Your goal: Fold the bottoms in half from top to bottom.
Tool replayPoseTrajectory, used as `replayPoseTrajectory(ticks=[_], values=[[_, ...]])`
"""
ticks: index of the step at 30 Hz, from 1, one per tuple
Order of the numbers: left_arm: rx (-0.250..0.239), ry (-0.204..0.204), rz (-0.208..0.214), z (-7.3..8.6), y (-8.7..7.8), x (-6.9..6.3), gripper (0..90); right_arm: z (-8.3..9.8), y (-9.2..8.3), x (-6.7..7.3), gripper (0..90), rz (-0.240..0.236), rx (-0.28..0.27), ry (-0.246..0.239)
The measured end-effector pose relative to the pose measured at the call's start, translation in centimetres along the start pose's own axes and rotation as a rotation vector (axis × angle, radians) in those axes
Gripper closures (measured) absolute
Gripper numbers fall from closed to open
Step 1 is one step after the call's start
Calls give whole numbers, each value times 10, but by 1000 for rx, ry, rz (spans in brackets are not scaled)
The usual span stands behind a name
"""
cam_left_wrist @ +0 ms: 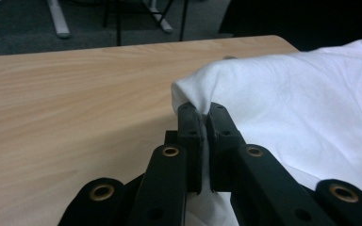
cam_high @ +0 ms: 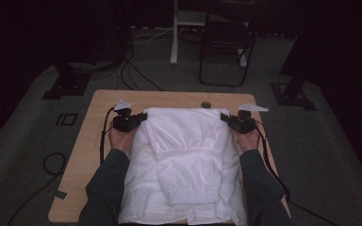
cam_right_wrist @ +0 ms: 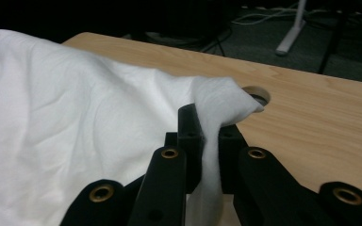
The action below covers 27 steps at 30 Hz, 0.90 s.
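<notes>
Now both grippers, left [cam_high: 141, 117] and right [cam_high: 226, 117], clamp the white garment's [cam_high: 184, 155] far corners, cloth stretched between them.

Your left gripper [cam_left_wrist: 204, 123] has its black jaws pressed together on a fold of the white garment [cam_left_wrist: 301, 108], pinching its corner. The cloth spreads away toward the right, over the table [cam_left_wrist: 75, 103]. Beyond the table's far edge lies dark floor with metal legs.

One white garment [cam_high: 184, 155], two claws, one table [cam_high: 87, 155], one chair [cam_high: 226, 47].
</notes>
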<state>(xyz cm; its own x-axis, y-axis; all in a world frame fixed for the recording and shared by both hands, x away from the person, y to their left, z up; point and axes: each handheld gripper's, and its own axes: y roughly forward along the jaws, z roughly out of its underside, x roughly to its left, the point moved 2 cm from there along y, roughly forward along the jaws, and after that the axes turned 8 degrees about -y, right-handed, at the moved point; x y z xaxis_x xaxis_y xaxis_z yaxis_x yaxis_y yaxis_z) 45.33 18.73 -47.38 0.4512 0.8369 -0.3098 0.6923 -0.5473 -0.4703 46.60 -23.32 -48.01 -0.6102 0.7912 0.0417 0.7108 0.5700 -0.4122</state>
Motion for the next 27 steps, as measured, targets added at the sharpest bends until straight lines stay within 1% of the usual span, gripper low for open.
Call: replayPoseTrajectory(ticks=[2,3,7,8,9,10,12,13,14,15,16,17,18,20,21,22,23,25,26,27], values=[[-5,12,13,6,-8,-3,864,4,-10,6,847,-16,-15,-8],[-4,24,23,10,-15,-5,864,5,-14,9,847,-23,-18,-13],[-1,74,48,25,-39,-16,865,17,-38,27,847,-48,-16,-64],[-5,76,59,29,-45,-19,865,21,-44,31,847,-56,-22,-65],[-8,71,84,35,-53,-22,865,26,-50,34,846,-67,-24,-64],[-7,70,96,39,-57,-24,867,32,-58,39,846,-73,-26,-67],[2,79,111,51,-66,-30,868,43,-68,45,846,-88,-27,-63],[14,82,122,61,-72,-34,869,49,-72,48,846,-94,-25,-59],[21,80,129,67,-74,-37,869,58,-77,53,846,-100,-11,-59],[44,82,136,79,-78,-40,869,64,-81,55,845,-101,-2,-61],[57,92,134,86,-81,-43,869,74,-86,60,845,-107,9,-55],[78,100,132,97,-84,-46,869,81,-88,62,845,-115,16,-48],[97,93,139,105,-85,-47,869,92,-91,67,845,-121,41,-47],[146,91,139,120,-83,-47,869,109,-92,75,844,-129,91,-54],[188,80,135,131,-80,-47,869,114,-92,78,844,-129,111,-59],[204,82,126,136,-78,-46,869,123,-91,82,844,-133,141,-63],[224,86,110,142,-75,-45,870,127,-91,84,844,-138,152,-61],[261,82,94,152,-66,-41,870,132,-89,87,843,-140,171,-66],[268,77,95,154,-63,-39,870,135,-86,89,843,-139,186,-71],[272,60,96,156,-58,-36,870,136,-83,90,843,-137,199,-73]])
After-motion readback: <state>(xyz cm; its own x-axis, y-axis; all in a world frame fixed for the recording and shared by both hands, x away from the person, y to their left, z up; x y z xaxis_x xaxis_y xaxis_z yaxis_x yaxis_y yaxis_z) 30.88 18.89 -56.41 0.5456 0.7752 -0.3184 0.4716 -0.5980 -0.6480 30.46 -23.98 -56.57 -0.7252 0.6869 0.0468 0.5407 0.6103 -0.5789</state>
